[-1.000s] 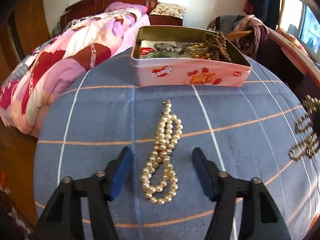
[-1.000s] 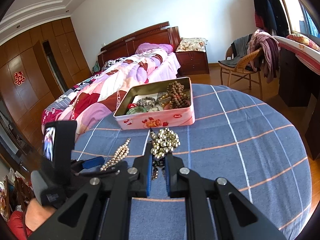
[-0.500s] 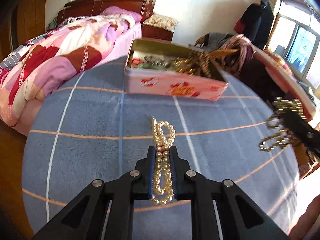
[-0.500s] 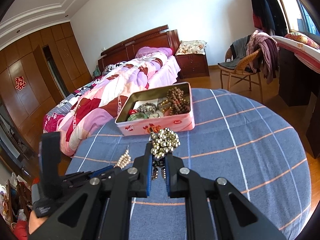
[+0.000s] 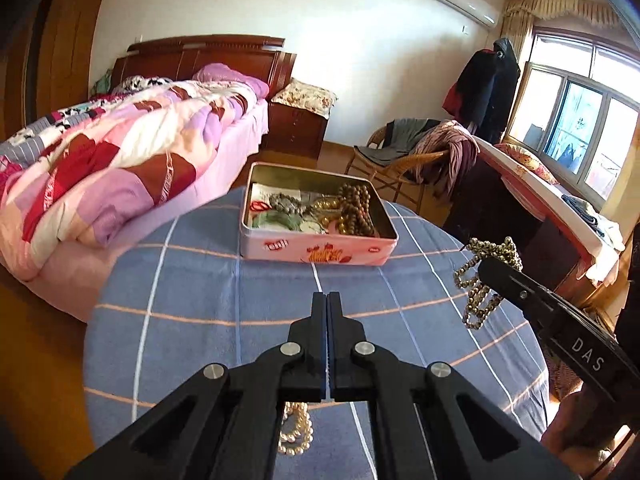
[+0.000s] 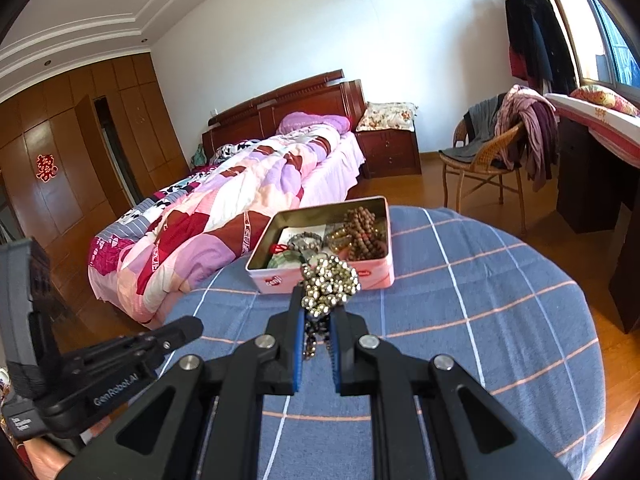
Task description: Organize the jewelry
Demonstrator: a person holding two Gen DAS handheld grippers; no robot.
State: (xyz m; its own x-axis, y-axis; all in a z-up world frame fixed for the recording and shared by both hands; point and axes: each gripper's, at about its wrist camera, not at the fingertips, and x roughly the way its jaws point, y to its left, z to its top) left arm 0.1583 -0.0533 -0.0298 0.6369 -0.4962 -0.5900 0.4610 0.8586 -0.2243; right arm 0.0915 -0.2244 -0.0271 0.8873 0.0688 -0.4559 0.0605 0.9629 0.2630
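My left gripper is shut above the blue checked tablecloth. A loop of the pearl necklace hangs under its pads; the rest of the strand is hidden. In the right wrist view the left gripper shows at the lower left, with no pearls in sight. My right gripper is shut on a bunch of shiny metal bead chain, held above the cloth in front of the open pink tin. From the left wrist, that chain dangles from the right gripper. The tin holds brown beads and several other pieces.
The round table's far edge drops off behind the tin. A bed with a pink patchwork quilt is at the left, a wicker chair with clothes behind right, a dark desk at the right. A hand holds the left gripper.
The left jaws closed around the pearl necklace and lifted it off the cloth, the view tipping up toward the room. The right gripper rose a little with its bead chain.
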